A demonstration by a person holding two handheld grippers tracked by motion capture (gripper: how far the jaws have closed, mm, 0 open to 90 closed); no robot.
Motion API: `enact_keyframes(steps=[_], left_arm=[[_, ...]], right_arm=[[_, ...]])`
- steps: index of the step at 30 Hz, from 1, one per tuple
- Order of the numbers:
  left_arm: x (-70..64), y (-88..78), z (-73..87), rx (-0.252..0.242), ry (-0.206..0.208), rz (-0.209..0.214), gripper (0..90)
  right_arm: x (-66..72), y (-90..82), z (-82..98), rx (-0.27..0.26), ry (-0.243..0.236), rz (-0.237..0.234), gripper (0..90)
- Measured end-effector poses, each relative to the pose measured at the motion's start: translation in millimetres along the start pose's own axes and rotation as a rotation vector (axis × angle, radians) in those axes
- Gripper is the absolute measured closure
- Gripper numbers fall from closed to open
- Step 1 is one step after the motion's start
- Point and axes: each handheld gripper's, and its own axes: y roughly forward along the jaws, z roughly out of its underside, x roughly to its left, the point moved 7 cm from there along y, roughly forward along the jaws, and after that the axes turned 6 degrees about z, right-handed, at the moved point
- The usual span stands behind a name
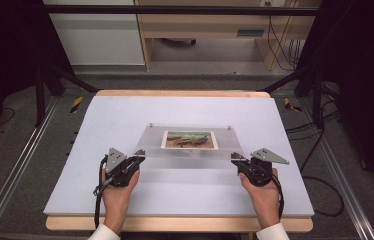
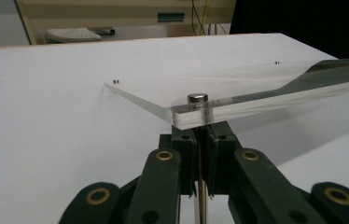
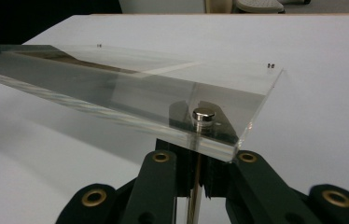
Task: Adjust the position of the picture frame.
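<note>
On the white board [image 1: 125, 120] in the high view, your left gripper [image 1: 139, 156] and right gripper [image 1: 234, 159] each pinch a near corner of the clear acrylic frame [image 1: 190, 131], whose picture [image 1: 189, 139] sits sandwiched at the middle. The near edge is raised while the far edge rests on the board; if you lift one hand faster than the other, the panel could twist and slip out of a grip

In the left gripper view, the jaws are clamped tight on the metal post under the corner stud [image 2: 197, 98], not on the panel itself. That hold is narrow, so any sideways pull could let the post slide free

In the right gripper view, the jaws likewise clench the post below the stud [image 3: 203, 114]; a jerk here might drop that corner
</note>
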Motion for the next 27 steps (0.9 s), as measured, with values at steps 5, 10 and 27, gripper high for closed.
enact_keyframes(steps=[5,10,27], left_arm=[[-1.0,-0.1,5.8,0.025,0.01,0.006,83.4],[-1.4,0.1,11.9,0.053,0.021,0.003,83.6],[-2.6,1.1,24.5,0.118,0.035,0.003,83.4]], right_arm=[[-0.2,0.1,3.6,0.011,-0.005,-0.001,84.3],[0.0,0.7,10.5,0.033,-0.02,-0.001,84.4],[0.3,2.9,23.3,0.084,-0.028,-0.005,84.6]])
